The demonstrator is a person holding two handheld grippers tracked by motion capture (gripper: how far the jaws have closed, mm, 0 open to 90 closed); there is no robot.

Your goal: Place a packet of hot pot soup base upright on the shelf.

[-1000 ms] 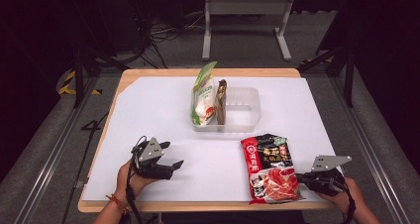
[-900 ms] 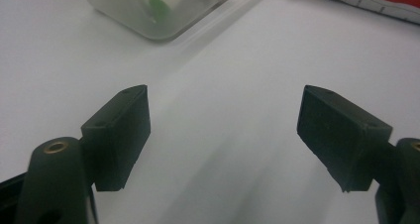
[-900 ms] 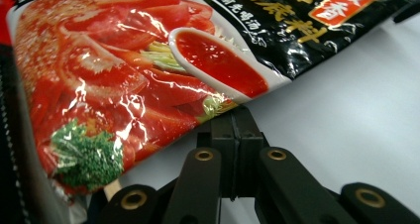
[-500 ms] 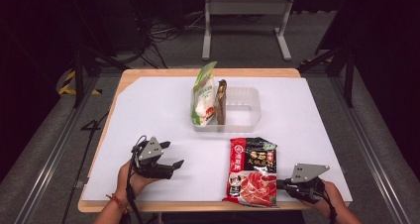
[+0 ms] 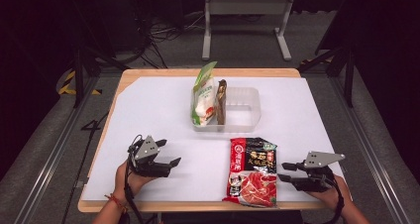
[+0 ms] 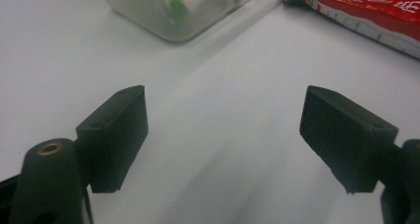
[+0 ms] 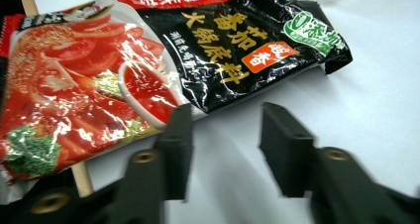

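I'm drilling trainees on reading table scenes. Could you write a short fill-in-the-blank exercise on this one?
1. The red and black packet lies flat on the white ____.
2. The right claw is ____, with nothing between its jaws.
3. The green and white pouch stands inside the clear ____.
4. The left claw is open over bare ____.

Missing words: table; open; tub; table

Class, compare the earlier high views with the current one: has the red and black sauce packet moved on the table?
Yes. The sauce packet has slid left along the near edge, now lying below the clear tray instead of off to its right.
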